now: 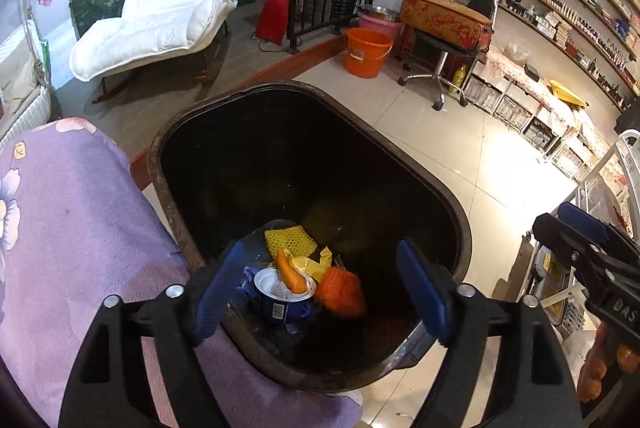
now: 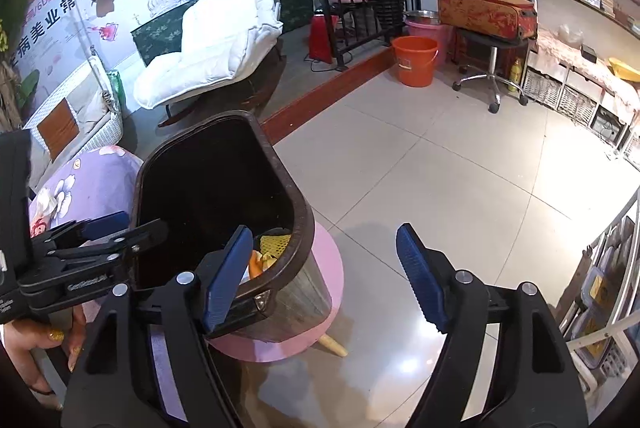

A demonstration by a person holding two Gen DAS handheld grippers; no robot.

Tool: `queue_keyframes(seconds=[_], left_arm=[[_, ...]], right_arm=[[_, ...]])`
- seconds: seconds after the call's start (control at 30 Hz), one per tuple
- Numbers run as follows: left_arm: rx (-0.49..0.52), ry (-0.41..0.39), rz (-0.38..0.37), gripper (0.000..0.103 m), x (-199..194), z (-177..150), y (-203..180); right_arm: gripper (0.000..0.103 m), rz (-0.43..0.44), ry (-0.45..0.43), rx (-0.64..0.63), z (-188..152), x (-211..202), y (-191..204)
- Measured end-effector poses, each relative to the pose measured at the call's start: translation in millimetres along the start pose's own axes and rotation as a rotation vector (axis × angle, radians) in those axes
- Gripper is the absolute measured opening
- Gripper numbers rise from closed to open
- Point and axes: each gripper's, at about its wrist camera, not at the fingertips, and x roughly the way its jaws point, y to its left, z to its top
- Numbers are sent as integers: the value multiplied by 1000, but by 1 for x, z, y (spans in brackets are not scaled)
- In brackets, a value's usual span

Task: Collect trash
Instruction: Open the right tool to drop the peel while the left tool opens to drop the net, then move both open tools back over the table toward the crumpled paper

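Here the left gripper [image 1: 320,292] hangs with fingers apart and empty directly above the bin [image 1: 440,183], whose trash [image 1: 296,272] lies low in the frame centre, while the right gripper [image 2: 320,284], also spread and empty, stays off to the bin's right side.

White lounger [image 1: 160,23], orange bucket [image 1: 366,52], office stool [image 1: 442,67]

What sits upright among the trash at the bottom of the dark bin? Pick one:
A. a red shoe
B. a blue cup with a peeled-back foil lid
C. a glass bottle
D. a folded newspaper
B: the left wrist view shows the blue cup standing inside the bin, orange peel resting in its mouth.
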Motion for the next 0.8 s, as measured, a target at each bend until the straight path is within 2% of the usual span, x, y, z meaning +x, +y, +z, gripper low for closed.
queue_keyframes(seconds=[0.17, 0.23, 0.43, 0.57, 0.8], left_arm=[[-14, -25, -12, 82, -15, -7, 4], [-7, -44, 6, 83, -24, -10, 4], [-8, -102, 56, 84, -52, -27, 14], [-15, -131, 105, 85, -71, -40, 24], [-95, -147, 171, 85, -97, -64, 55]], right_arm=[[76, 8, 7, 1, 1, 2, 4], [79, 14, 7, -8, 0, 2, 9], [79, 49, 19, -41, -3, 4, 28], [79, 91, 33, -78, -5, 4, 50], [79, 181, 66, -164, -13, 5, 102]])
